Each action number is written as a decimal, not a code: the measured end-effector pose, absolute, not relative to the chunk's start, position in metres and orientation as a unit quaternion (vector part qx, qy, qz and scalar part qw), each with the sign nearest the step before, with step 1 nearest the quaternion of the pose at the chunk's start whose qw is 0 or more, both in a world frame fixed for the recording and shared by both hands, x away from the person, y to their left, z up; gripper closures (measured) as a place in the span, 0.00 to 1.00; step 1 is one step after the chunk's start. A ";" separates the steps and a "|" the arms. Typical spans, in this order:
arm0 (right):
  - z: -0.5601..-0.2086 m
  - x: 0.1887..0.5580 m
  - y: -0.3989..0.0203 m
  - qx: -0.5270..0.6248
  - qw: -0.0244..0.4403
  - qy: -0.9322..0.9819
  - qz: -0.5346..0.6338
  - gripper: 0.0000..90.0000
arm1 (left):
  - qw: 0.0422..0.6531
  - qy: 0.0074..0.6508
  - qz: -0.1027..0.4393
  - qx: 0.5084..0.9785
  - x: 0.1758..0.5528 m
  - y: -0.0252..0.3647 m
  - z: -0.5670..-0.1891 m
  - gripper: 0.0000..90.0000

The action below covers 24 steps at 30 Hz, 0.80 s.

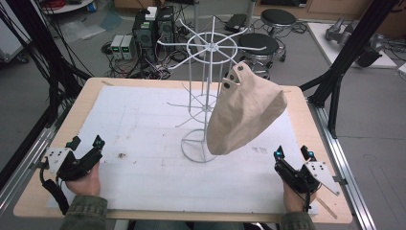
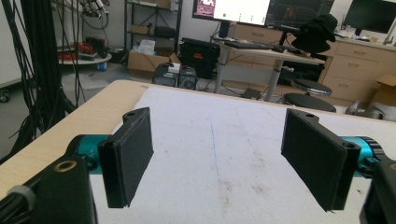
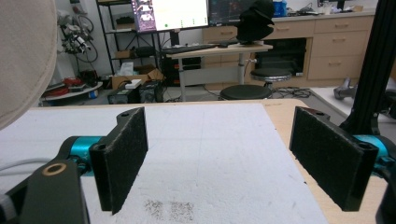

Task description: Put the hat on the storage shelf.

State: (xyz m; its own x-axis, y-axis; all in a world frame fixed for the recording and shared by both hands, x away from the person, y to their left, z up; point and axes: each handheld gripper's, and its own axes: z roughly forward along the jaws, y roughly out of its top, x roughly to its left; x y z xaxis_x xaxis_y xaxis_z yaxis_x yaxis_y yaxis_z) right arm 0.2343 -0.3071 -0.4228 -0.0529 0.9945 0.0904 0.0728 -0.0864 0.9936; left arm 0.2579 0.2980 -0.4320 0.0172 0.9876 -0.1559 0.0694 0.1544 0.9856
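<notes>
Bag (image 1: 246,112) hung on rack (image 1: 206,96) near tabletop (image 1: 95,91) centre, apparently by an eyelet; hanging looked done. Left gripper (image 1: 86,142) and right gripper (image 1: 292,154) rested at the near corners, fingers released, empty. Nothing visibly left.

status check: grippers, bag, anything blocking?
Left gripper open, empty, low at the near left edge. Right gripper open, empty, near right. Cloth bag hangs on the wire rack, untouched. Nothing in the way.
</notes>
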 end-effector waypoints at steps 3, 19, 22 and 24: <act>-0.423 0.234 -0.308 0.526 0.442 0.505 0.523 0.21 | 0.525 0.549 0.436 0.482 0.258 0.298 -0.432 0.28; -0.424 0.235 -0.306 0.525 0.428 0.518 0.523 0.21 | 0.525 0.549 0.436 0.483 0.259 0.297 -0.433 0.28; -0.424 0.235 -0.305 0.527 0.425 0.518 0.524 0.21 | 0.524 0.549 0.437 0.483 0.259 0.297 -0.433 0.28; -0.425 0.235 -0.305 0.526 0.425 0.518 0.524 0.21 | 0.525 0.549 0.437 0.483 0.259 0.297 -0.433 0.28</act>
State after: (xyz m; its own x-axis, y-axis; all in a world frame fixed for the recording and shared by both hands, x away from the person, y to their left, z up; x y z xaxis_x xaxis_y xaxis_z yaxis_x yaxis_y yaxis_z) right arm 0.2351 -0.3048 -0.4246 -0.0859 0.9901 0.1109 0.1008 -0.1021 0.9897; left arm 0.2586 0.2974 -0.4329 0.0162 0.9878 -0.1547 0.0717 0.1531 0.9856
